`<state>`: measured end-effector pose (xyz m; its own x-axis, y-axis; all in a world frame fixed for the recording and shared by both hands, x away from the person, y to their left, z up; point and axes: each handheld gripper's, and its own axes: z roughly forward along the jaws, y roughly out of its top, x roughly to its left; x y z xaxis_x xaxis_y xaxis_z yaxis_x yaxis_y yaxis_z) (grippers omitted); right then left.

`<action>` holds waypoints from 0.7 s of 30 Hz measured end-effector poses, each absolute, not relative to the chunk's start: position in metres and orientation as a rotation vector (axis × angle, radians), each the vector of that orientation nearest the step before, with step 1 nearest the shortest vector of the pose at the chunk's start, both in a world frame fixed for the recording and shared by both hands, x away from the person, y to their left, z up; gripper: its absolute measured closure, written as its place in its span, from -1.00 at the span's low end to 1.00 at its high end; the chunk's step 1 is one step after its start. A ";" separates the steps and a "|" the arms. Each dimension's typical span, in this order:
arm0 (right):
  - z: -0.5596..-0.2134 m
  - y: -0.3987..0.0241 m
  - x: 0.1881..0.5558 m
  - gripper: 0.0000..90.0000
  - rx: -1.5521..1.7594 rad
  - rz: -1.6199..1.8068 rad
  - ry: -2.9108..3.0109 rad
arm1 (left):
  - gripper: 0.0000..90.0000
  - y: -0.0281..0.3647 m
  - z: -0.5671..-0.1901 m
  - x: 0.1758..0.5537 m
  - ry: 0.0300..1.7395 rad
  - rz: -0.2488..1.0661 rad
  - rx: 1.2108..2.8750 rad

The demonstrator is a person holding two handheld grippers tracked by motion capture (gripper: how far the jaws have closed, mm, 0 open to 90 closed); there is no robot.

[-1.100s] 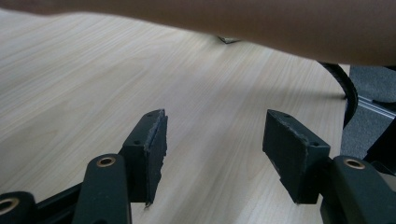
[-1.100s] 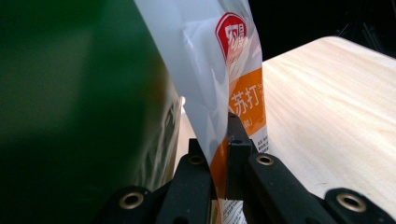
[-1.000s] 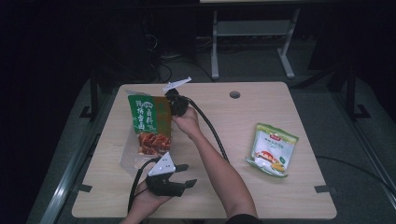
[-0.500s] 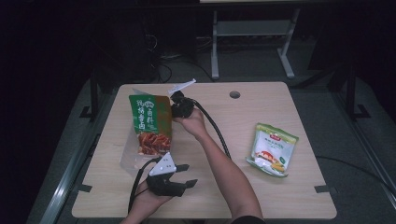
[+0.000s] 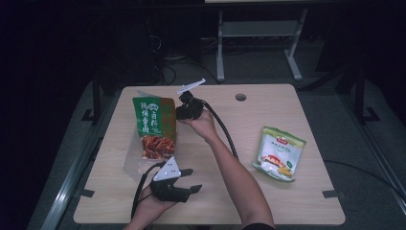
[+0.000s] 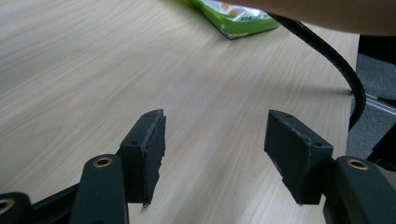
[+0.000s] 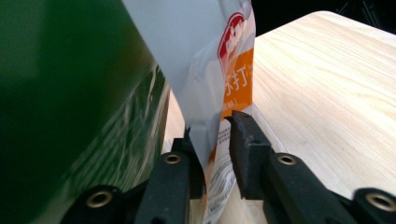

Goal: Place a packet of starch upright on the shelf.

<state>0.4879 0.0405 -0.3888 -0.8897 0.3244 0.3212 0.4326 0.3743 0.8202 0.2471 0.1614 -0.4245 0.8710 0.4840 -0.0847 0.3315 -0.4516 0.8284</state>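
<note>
A green snack bag [image 5: 153,127] with a red food picture lies at the table's left. Its white and orange edge [image 7: 219,60] stands between the jaws of my right gripper [image 5: 178,113] [image 7: 215,140], at the bag's upper right side. These jaws have just been opening: a thin gap shows between the right pad [image 7: 243,140] and the bag, so the pads no longer press on it. My left gripper [image 5: 190,179] [image 6: 212,154] rests near the front edge, open, with bare wood between its pads.
A pale green and white pouch [image 5: 279,152] [image 6: 233,14] lies at the table's right. A clear plastic sheet [image 5: 134,163] sticks out under the green bag. The right forearm and its cable [image 5: 225,134] cross the middle. A round hole [image 5: 241,97] is near the far edge.
My right gripper has shifted slightly to the right at the bag's edge, and the green bag has settled a little. The left gripper has stayed put.
</note>
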 end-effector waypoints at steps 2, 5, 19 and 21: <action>-0.387 0.037 0.487 0.59 -0.702 -1.546 -2.522 | -0.16 0.161 -0.425 0.247 0.592 0.203 2.083; -0.384 0.031 0.485 0.50 -0.709 -1.551 -2.519 | -0.18 0.161 -0.425 0.247 0.598 0.203 2.083; -0.373 -0.018 0.472 0.28 -0.782 -1.549 -2.542 | -0.21 0.158 -0.427 0.249 0.600 0.203 2.094; -0.372 -0.024 0.469 0.27 -0.786 -1.543 -2.550 | -0.21 0.157 -0.427 0.248 0.603 0.199 2.095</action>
